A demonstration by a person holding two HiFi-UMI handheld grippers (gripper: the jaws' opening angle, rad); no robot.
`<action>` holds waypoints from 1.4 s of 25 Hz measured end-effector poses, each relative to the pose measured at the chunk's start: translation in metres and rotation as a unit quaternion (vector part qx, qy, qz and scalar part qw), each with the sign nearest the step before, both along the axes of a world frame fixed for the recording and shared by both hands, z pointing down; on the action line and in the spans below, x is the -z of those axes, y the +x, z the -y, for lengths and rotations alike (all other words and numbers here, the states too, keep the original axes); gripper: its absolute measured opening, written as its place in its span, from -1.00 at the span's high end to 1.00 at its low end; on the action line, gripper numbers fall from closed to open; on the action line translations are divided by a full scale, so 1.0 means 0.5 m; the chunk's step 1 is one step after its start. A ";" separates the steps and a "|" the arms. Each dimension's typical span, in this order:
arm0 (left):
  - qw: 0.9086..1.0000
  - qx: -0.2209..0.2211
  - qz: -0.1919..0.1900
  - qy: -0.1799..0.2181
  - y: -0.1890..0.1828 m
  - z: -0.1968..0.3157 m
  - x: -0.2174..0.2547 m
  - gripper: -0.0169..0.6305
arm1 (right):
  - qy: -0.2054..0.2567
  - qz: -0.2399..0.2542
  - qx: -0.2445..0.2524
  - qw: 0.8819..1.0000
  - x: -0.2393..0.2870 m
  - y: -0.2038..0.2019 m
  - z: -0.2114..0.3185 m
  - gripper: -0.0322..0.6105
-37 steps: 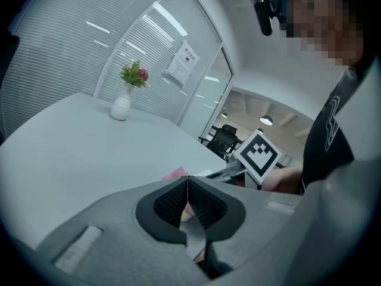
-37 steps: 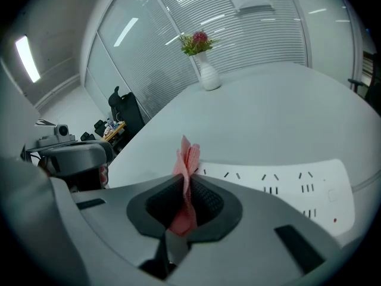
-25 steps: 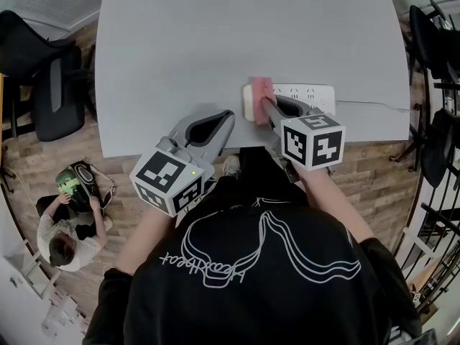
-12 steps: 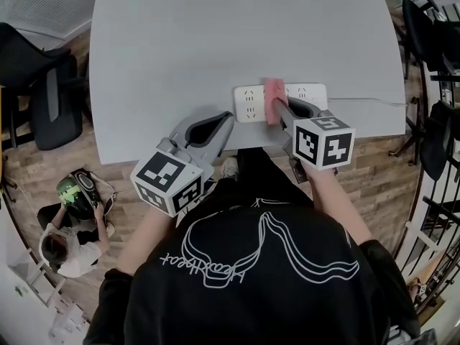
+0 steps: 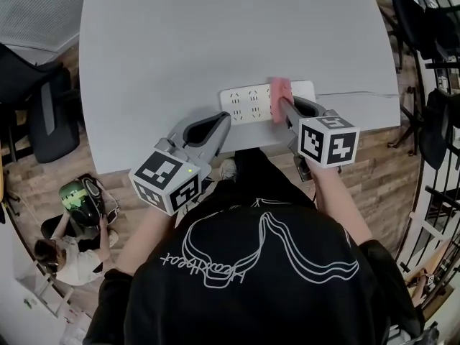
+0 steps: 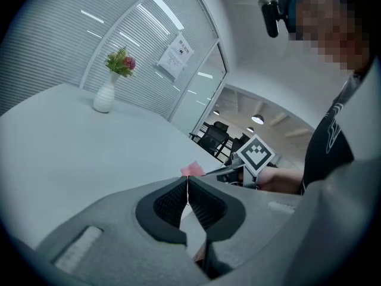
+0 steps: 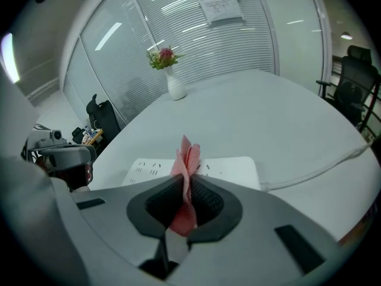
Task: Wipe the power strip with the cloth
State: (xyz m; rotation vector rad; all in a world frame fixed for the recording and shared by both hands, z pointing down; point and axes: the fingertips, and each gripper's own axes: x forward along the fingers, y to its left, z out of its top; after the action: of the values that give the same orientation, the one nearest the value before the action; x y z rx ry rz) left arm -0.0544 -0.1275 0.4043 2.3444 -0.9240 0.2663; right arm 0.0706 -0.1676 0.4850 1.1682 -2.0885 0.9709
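Your left gripper (image 5: 224, 118) hangs near you on the left, its jaws pressed together with nothing between them, its marker cube (image 5: 167, 180) close to your chest. Your right gripper (image 5: 282, 104) reaches a little farther out on the right, jaws clamped on the cloth (image 5: 279, 90), which sticks up past the tips. Your left forearm (image 5: 147, 228) and right forearm (image 5: 332, 192) run forward, and the two grippers angle in towards each other

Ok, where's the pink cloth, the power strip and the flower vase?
pink cloth (image 5: 280, 94), head view, middle of the folded bit lying on the strip.
power strip (image 5: 248, 106), head view, bare socket face left of the cloth.
flower vase (image 7: 175, 89), right gripper view, its white body.
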 end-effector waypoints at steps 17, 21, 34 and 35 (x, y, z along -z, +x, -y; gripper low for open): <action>0.999 -0.036 -0.009 -0.010 0.063 0.010 -0.017 0.91 | 0.007 -0.024 -0.076 0.997 -0.005 0.156 0.004 0.78; 0.999 -0.036 -0.010 -0.012 0.055 0.004 -0.019 0.91 | 0.008 -0.025 -0.083 0.996 -0.004 0.159 0.000 0.78; 1.000 -0.019 -0.005 -0.007 0.038 -0.002 -0.008 0.91 | 0.013 -0.018 -0.087 0.996 0.028 0.166 0.010 0.79; 1.000 -0.017 -0.004 -0.006 0.035 -0.004 -0.007 0.91 | 0.018 -0.016 -0.086 0.996 0.035 0.163 0.011 0.79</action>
State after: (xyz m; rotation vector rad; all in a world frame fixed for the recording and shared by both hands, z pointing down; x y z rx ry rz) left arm -0.0368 -0.1256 0.4077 2.3496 -0.8772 0.2744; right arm 0.1519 -0.1733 0.4675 1.3905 -2.0132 0.9874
